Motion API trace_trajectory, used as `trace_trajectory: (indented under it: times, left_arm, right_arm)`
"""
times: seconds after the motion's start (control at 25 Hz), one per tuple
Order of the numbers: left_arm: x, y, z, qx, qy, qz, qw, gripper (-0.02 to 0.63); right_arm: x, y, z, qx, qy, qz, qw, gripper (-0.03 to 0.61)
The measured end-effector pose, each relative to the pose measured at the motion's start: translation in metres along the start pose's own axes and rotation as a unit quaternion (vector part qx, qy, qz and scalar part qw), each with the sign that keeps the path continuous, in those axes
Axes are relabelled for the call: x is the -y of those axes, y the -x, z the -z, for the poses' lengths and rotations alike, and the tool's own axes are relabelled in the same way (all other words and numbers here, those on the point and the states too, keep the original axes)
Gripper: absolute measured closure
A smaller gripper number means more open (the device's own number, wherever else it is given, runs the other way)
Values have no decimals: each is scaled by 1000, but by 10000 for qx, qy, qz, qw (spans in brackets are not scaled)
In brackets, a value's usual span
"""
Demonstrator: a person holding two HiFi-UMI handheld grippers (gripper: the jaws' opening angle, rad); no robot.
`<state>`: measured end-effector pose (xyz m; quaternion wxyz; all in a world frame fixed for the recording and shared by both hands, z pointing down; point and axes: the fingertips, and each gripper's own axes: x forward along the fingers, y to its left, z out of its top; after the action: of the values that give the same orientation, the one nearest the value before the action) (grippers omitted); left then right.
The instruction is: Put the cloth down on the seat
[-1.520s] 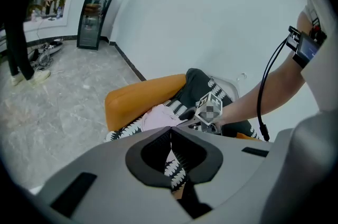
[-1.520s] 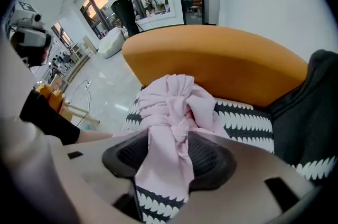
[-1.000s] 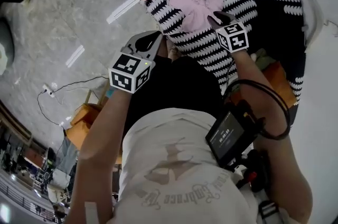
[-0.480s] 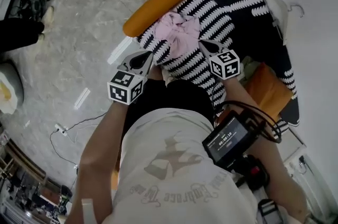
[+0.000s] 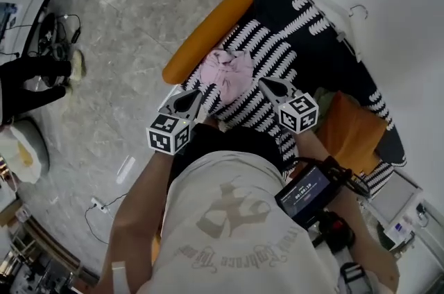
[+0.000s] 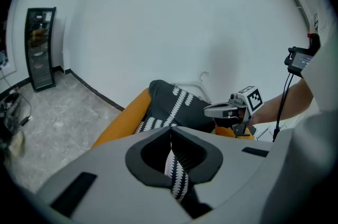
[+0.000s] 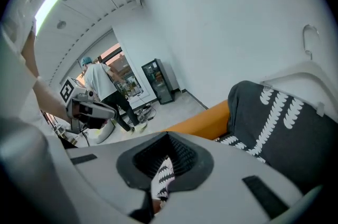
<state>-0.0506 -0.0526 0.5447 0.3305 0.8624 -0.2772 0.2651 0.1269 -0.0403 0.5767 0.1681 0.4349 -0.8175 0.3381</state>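
Backed off, my left gripper point(image 5: 195, 97) and right gripper point(image 5: 263, 82) are closed, empty. Pink cloth point(image 5: 225, 73) lies ahead between them on the striped seat point(image 5: 281, 43), touching neither.

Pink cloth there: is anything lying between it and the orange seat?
Yes. A black-and-white striped blanket is spread over the orange seat. The pink cloth lies bunched on top of that blanket, so it rests on the blanket and not on the orange cushion. Nothing else shows under it.
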Motion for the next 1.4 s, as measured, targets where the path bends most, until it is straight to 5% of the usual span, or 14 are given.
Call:
trace_trajectory:
  times: [0.4, 0.8, 1.4]
  left_arm:
    - [53, 1, -38, 227, -486, 204, 9983, 601]
    - [94, 4, -44, 411, -754, 386, 9956, 601]
    - [151, -14, -14, 216, -1216, 703, 9899, 601]
  right_arm:
    - [-15, 68, -43, 1019, -58, 100, 9947, 563]
    - [-32, 127, -53, 1499, 70, 265, 9883, 563]
    - [-38, 186, -11, 1753, 60, 403, 9837, 563]
